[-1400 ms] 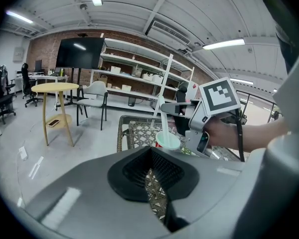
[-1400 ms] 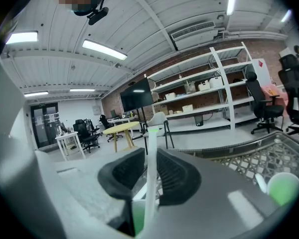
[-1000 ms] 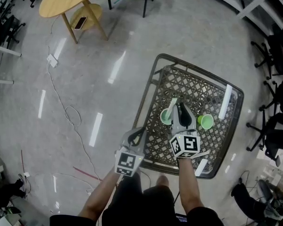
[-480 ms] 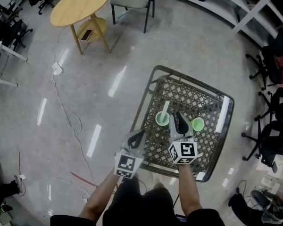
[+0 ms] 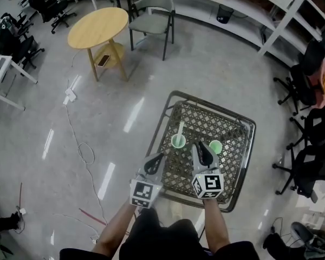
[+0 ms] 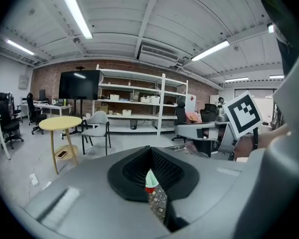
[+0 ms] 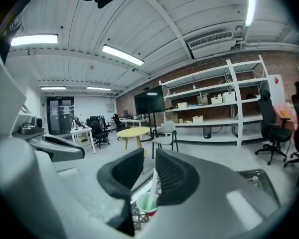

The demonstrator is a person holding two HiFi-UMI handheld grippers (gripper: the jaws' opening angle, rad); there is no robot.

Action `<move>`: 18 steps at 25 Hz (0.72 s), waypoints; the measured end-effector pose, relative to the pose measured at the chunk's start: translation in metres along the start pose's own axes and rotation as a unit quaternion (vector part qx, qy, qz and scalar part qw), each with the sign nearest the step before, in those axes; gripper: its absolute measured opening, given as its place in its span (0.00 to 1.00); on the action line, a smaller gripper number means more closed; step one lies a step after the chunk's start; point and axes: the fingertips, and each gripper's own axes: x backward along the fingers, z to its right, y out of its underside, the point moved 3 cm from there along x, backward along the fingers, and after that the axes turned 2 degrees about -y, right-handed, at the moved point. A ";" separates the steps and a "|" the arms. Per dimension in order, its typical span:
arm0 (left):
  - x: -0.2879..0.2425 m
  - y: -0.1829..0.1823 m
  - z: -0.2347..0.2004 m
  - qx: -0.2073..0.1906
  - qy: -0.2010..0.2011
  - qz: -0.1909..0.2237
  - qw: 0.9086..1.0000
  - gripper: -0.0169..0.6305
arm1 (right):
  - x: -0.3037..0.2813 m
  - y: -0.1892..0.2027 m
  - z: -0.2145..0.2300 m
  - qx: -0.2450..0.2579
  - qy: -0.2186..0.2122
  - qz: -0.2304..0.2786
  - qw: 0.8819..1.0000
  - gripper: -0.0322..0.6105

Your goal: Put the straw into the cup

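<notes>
Your left tool (image 5: pixel 154 161): pads pressed together with nothing between them; it hangs above the near-left edge of the tabletop.
Your right tool (image 5: pixel 203 151): pads spread and gripping nothing; it hangs above the near part of the tabletop, beside the left tool and apart from it.
Tabletop (image 5: pixel 235 145): dark metal lattice in a rounded frame, well below both of your tools.
Cup (image 5: pixel 178 141): green and upright on the lattice, just past your tools. In the right gripper view it shows through the gap between the pads, well clear of them.
Straw (image 5: pixel 180 129): white, standing inside that cup, its top leaning away from you.
Second cup (image 5: pixel 215 146): green and upright, to the right of the first and not touching it.
Cable (image 5: pixel 78 140): thin, looping over the grey floor to your left.
Round table (image 5: pixel 97 28): light wood, well beyond the tabletop on the left.
Chair (image 5: pixel 151 7): grey, just right of the round table.
Shelving (image 5: pixel 249 4): white, along the far wall.
</notes>
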 end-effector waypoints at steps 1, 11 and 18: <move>0.005 -0.005 0.002 -0.001 -0.003 0.004 1.000 0.04 | 0.007 -0.005 -0.001 0.001 0.000 0.002 1.000 0.17; 0.047 -0.041 0.032 -0.020 -0.017 0.031 0.999 0.04 | 0.077 -0.033 -0.012 0.008 0.000 0.016 1.000 0.15; 0.070 -0.049 0.057 -0.029 -0.021 0.040 0.999 0.04 | 0.121 -0.033 -0.016 0.006 -0.003 0.016 1.000 0.13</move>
